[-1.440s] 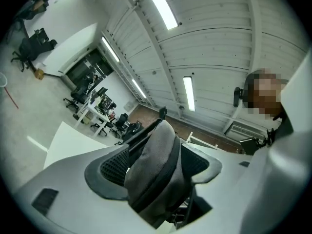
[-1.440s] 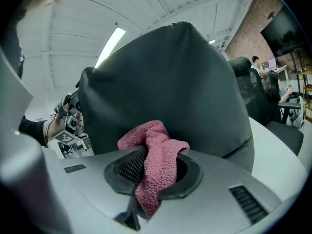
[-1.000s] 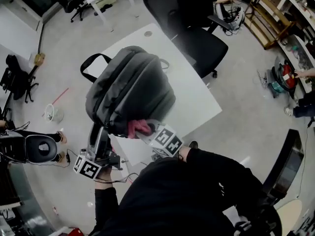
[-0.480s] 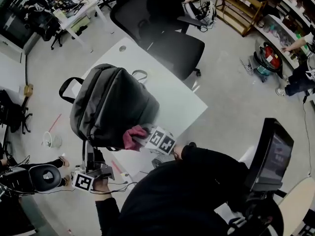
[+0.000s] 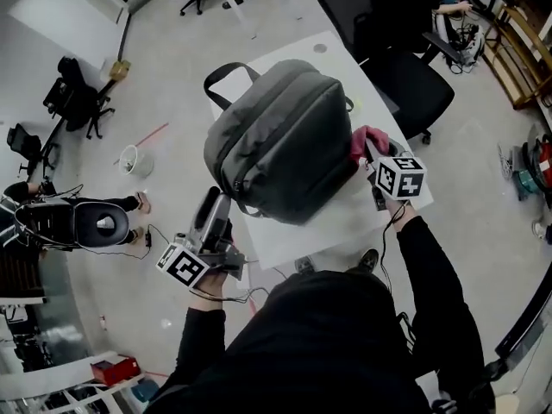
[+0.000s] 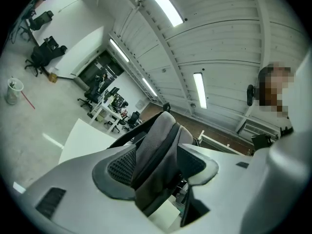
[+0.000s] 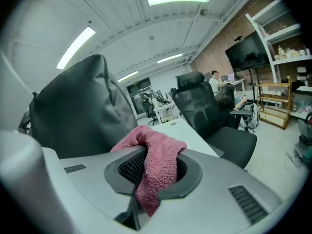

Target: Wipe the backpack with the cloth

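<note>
A dark grey backpack (image 5: pixel 285 141) lies on the white table (image 5: pixel 345 218). My left gripper (image 5: pixel 220 203) is at its near left corner. In the left gripper view the jaws (image 6: pixel 156 165) have just been closing, and a fold of the backpack's edge (image 6: pixel 161 135) is pinched between the pads. My right gripper (image 5: pixel 369 152) is shut on a pink cloth (image 5: pixel 364 138) against the backpack's right side. In the right gripper view the cloth (image 7: pixel 156 155) hangs from the closed jaws (image 7: pixel 153 172), with the backpack (image 7: pixel 78 111) just to the left.
A black office chair (image 5: pixel 405 67) stands beyond the table's far right edge. A white bucket (image 5: pixel 136 160) and a black seat (image 5: pixel 82 224) are on the floor at left. Wooden shelving (image 5: pixel 517 67) and a red machine (image 5: pixel 539 166) are at far right.
My right gripper has carried the pink cloth from the backpack's near edge round to its right side. The left gripper has stayed at the near left corner.
</note>
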Motion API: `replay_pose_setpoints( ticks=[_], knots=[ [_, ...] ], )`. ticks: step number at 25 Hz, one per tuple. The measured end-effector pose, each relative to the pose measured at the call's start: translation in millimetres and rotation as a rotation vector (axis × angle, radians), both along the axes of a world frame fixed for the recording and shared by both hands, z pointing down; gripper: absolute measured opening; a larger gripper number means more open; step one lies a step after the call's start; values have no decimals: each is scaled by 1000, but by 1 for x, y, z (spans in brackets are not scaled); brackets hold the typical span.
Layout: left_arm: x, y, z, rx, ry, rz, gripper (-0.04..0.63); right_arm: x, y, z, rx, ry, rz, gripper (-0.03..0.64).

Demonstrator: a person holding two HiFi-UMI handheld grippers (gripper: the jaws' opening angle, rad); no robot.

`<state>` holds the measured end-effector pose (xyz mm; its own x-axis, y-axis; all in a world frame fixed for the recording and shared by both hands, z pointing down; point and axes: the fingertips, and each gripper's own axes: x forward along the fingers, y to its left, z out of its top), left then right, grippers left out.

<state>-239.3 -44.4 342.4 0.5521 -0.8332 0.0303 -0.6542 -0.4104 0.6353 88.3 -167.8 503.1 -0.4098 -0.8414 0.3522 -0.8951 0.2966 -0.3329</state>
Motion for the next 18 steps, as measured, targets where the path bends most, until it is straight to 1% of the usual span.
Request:
replay_pose_setpoints(
  ticks=[1,3,5,7,9,10,12,13,16,18],
  knots=[
    [-1,3,0,-8,0,-6,275,4,-5,-3,0,-18,16,69],
    [1,8,2,-19,-8,-7,275,-1,-9,0,-19,-52,6,69],
    [8,12,6,-29,-27,10,275,-16,-5,6,-41,-69,-18,69],
    [14,15,10,-39,-45,24,275,-30,5,11,-54,-95,-17,69],
    [18,17,12,-33,-70,27,276,-48,20,18,-80,-129,-31,69],
    [20,16,11,-23,-92,29,278,-60,30,24,-98,-135,-58,68],
    [24,14,11,-11,-123,33,278,-90,55,34,-132,-128,-144,69],
    [25,12,11,-13,-119,31,278,-106,68,39,-145,-124,-195,69],
    [23,8,16,-30,-68,5,278,-161,109,46,-167,-123,-367,69],
    [22,5,17,-34,-53,-5,277,-200,136,44,-164,-113,-495,69]
  ],
)
